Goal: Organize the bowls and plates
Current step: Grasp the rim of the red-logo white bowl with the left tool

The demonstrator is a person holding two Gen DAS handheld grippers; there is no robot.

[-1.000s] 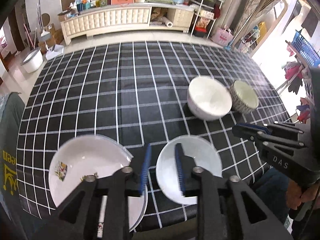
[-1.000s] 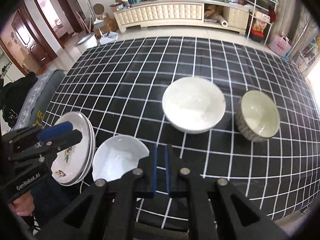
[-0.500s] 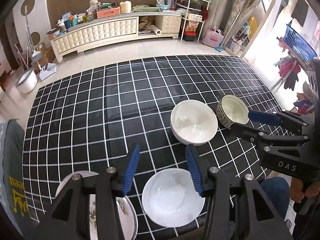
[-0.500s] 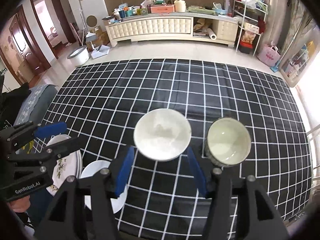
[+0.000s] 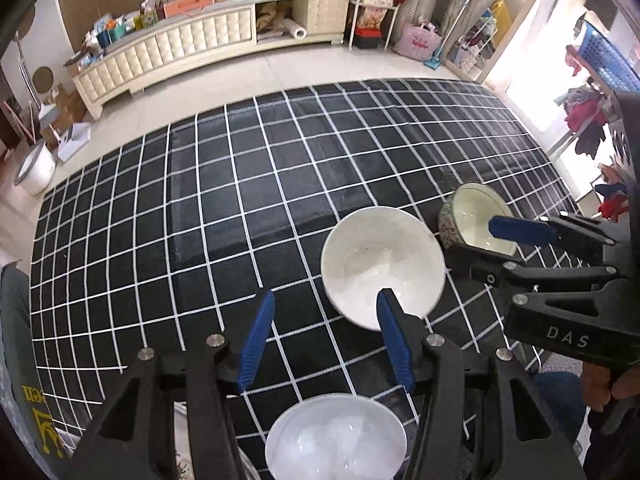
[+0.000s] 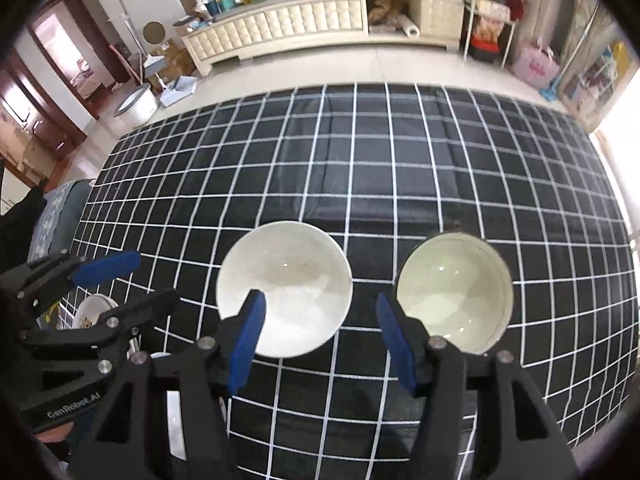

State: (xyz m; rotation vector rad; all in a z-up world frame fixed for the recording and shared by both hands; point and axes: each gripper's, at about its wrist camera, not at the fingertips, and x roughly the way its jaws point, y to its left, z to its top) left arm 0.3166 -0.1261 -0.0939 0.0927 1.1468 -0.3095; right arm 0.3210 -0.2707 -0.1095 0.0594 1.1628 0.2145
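Left wrist view: my left hand-held gripper (image 5: 325,334) stood half open, empty, over the checked surface (image 5: 200,220), the white bowl (image 5: 382,270) just past its right fingertip. Right wrist view: my right hand-held gripper (image 6: 318,338) was half open, empty, between white bowl (image 6: 285,288) and patterned bowl (image 6: 454,294).

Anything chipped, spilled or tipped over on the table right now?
Nothing stands out. The large white bowl and the speckled bowl both sit upright and apart on the checked tablecloth, empty and with whole rims. The shallow white bowl near the table's edge looks intact too. No spills show.
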